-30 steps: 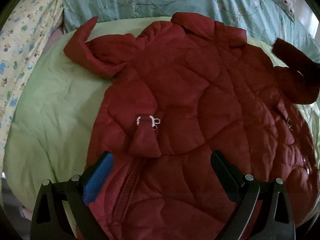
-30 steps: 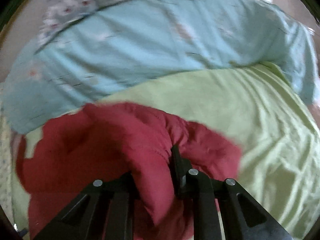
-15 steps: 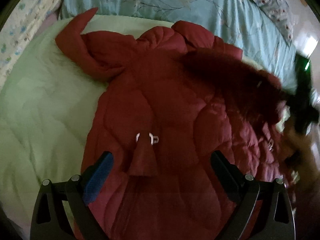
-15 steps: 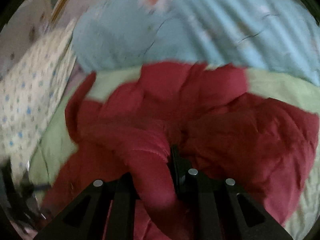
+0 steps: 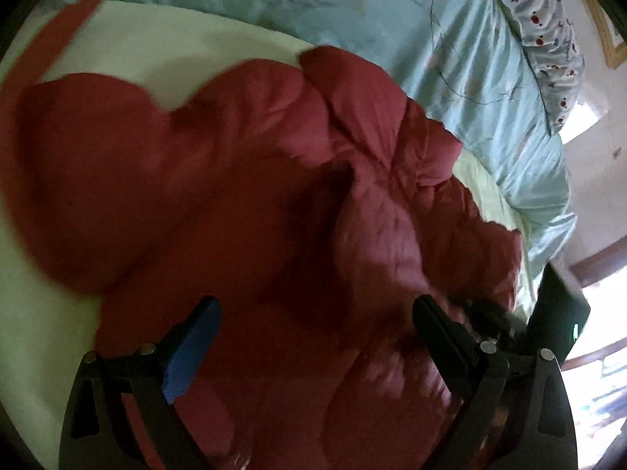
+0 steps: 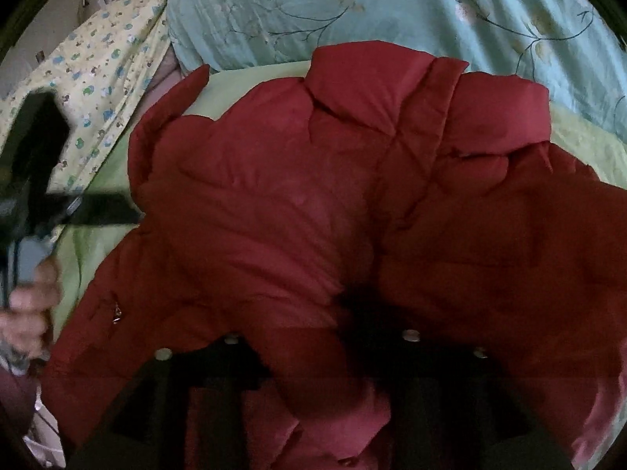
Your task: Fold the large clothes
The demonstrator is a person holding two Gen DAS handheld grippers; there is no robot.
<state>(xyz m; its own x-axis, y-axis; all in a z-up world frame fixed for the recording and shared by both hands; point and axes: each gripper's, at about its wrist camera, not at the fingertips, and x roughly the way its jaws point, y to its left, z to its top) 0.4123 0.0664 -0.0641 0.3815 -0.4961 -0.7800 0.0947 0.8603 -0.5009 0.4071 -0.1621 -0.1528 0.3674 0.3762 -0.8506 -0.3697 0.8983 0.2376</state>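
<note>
Red quilted jacket (image 5: 243, 211) lay on the green sheet (image 5: 35, 313) of the bed, its left sleeve flung out to the far left. Since a second earlier the right sleeve (image 6: 313, 352) had been carried from the right edge across the chest, so the first fold looked well underway. Left gripper (image 5: 313, 337) hovered over the near hem, spread wide and holding nothing. Right gripper (image 6: 325, 348) stayed pinched on the sleeve, near the jacket's middle; release there seemed the likely next step.
</note>
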